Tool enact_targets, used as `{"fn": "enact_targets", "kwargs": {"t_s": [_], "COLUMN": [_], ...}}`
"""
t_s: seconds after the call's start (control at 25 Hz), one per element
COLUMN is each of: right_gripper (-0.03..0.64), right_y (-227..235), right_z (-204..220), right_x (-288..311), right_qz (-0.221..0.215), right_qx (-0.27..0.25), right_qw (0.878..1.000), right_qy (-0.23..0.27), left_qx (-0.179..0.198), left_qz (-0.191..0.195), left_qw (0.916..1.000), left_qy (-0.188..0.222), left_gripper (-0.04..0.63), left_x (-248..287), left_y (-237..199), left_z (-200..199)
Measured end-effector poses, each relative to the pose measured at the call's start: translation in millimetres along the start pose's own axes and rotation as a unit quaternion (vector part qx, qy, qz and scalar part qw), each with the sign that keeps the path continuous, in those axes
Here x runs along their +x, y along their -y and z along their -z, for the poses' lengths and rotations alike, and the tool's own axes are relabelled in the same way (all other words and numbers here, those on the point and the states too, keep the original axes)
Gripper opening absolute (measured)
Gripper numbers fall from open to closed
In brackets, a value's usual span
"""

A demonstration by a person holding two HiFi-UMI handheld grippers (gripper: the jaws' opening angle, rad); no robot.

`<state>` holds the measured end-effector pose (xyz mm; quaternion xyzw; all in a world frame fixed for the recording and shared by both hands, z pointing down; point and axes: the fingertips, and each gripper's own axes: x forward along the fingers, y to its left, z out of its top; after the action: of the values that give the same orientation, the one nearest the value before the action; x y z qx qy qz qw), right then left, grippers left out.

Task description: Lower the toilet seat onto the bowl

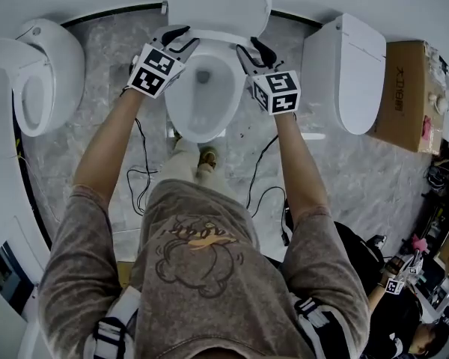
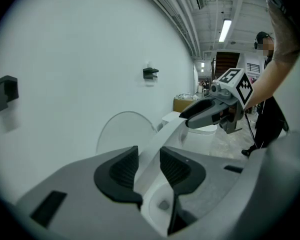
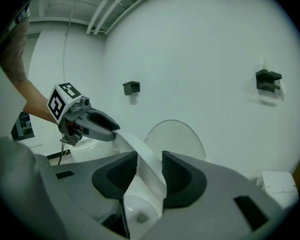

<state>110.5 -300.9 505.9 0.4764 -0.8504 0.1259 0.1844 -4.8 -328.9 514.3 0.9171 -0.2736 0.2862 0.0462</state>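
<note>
The white toilet seat (image 1: 215, 36) is tilted partway between the raised lid (image 1: 218, 4) and the bowl (image 1: 202, 99). My left gripper (image 1: 181, 39) grips its left side and my right gripper (image 1: 248, 51) its right side. In the left gripper view the seat's band (image 2: 162, 139) runs between the dark pads (image 2: 124, 169) of the left gripper (image 2: 149, 166) and on to the right gripper (image 2: 190, 115). In the right gripper view the seat (image 3: 140, 146) fills the gap of the right gripper (image 3: 150, 173), with the left gripper (image 3: 112, 129) on its far side. The lid (image 3: 176, 136) stands upright behind.
Another toilet (image 1: 37, 73) stands to the left and one with its lid down (image 1: 352, 73) to the right. A cardboard box (image 1: 408, 96) sits far right. Cables (image 1: 142, 178) trail on the marble floor by my feet. A second person (image 1: 404, 305) crouches at the lower right.
</note>
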Motion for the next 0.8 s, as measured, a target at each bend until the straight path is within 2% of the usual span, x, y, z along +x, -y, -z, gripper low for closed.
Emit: {"fn": "enact_targets", "kwargs": {"t_s": [0.2,0.36,0.6,0.72,0.8], "right_gripper": [0.170,0.173,0.176,0.189,0.192], "right_y": [-36,-66,-103,-119,-128], "right_z": [27,51,89,111,123], "right_x": [-24,-41,-63,-74,-78], "right_qz": [-0.020,-0.032,-0.048,-0.066,-0.068], "right_qx": [-0.023,-0.036,-0.046,-0.020,0.007], "right_qw": [0.999,0.999,0.997,0.997,0.996], "right_qy": [-0.013,-0.023,-0.037,-0.046,-0.049], "left_qx": [0.005,0.041,0.061,0.075,0.072], "left_qz": [-0.013,-0.011,-0.001,0.011,0.027], "left_qw": [0.9998,0.9984,0.9968,0.9951,0.9947], "left_qy": [-0.018,-0.038,-0.052,-0.063,-0.068], "left_gripper": [0.141,0.141,0.155,0.161,0.167], "left_x": [-24,-41,-60,-66,-70], "left_y": [34,60,97,120,131], "left_z": [29,53,92,115,127]}}
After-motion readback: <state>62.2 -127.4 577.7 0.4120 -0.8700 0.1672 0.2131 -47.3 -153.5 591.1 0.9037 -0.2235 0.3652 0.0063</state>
